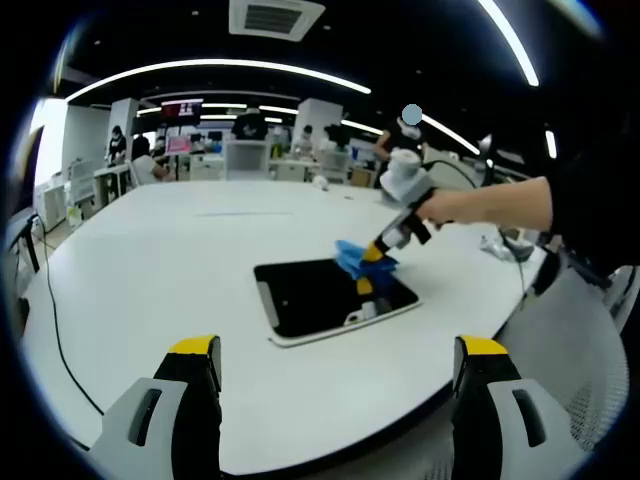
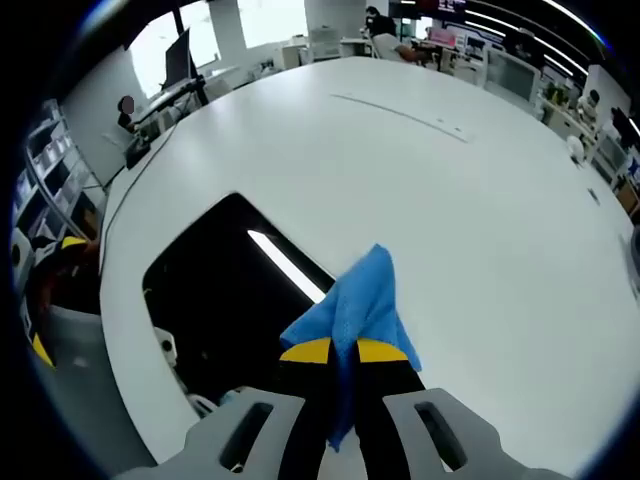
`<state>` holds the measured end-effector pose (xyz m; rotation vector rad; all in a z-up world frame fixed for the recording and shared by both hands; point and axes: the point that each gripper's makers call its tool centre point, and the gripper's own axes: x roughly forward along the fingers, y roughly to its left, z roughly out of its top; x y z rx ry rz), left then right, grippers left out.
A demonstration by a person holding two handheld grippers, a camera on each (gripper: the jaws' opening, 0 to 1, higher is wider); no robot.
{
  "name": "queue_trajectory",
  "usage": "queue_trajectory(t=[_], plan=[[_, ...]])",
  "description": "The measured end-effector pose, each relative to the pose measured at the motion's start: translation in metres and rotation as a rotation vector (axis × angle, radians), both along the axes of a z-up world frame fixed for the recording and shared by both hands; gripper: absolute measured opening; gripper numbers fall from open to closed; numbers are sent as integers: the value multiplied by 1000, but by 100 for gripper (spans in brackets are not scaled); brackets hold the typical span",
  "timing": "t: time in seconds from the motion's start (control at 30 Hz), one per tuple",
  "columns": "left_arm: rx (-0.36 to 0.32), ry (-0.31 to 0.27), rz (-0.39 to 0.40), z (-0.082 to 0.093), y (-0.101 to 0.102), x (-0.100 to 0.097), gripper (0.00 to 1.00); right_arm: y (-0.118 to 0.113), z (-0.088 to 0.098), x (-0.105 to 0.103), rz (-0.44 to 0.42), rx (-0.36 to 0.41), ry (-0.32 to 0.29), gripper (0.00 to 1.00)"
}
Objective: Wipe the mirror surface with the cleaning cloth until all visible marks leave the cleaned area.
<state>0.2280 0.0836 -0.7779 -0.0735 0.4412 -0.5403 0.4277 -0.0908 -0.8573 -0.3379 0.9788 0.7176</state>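
A flat rectangular mirror [image 1: 325,295] with a pale frame lies on the white table [image 1: 200,250]; its glass looks dark and reflects a ceiling light strip [image 2: 285,265]. My right gripper [image 1: 368,270] is shut on a blue cleaning cloth [image 1: 355,258], pressing it onto the mirror's right part. In the right gripper view the cloth [image 2: 355,310] bunches up from between the closed yellow-tipped fingers [image 2: 345,352], above the mirror [image 2: 215,300]. My left gripper [image 1: 340,350] stands open near the table's front edge, short of the mirror, holding nothing.
A person's hand and dark sleeve [image 1: 500,205] carry the right gripper. A cable [image 1: 55,330] runs over the table's left side. A mesh chair [image 1: 585,350] stands at the right. Desks and people fill the office behind.
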Motion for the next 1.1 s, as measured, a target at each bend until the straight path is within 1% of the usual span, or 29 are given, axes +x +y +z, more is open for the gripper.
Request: queue_trajectory(t=[0.07,0.1,0.13,0.23,0.43,0.5,0.57,0.7,0.9,1.0,1.1], plan=[[0,-1,-1,0,0,0,97,5,0,1,4,8,-1,2],[-2,-1,-2,1,-1,0,97,13,1,-1,8,14,-4,2],[-6,-4,-6,1,-1,0,97,16,1,-1,10,18,-5,2],[-2,-1,-6,1,-1,0,97,24,2,0,10,28,8,2],[-8,-7,-2,2,-1,0,97,36,1,1,51,-5,18,2],[-13,-2,-8,2,-2,0,97,41,0,1,68,-20,6,2],[-12,-4,-7,2,-1,0,97,48,1,0,78,-19,-2,2],[-12,-4,-7,2,-1,0,97,55,1,5,93,-17,-1,2],[-12,-7,-5,2,-1,1,97,62,1,5,93,6,14,2],[-13,-4,-9,2,-2,0,97,67,1,3,88,5,6,2],[-24,-11,-9,3,-2,1,97,72,1,6,87,4,0,2]])
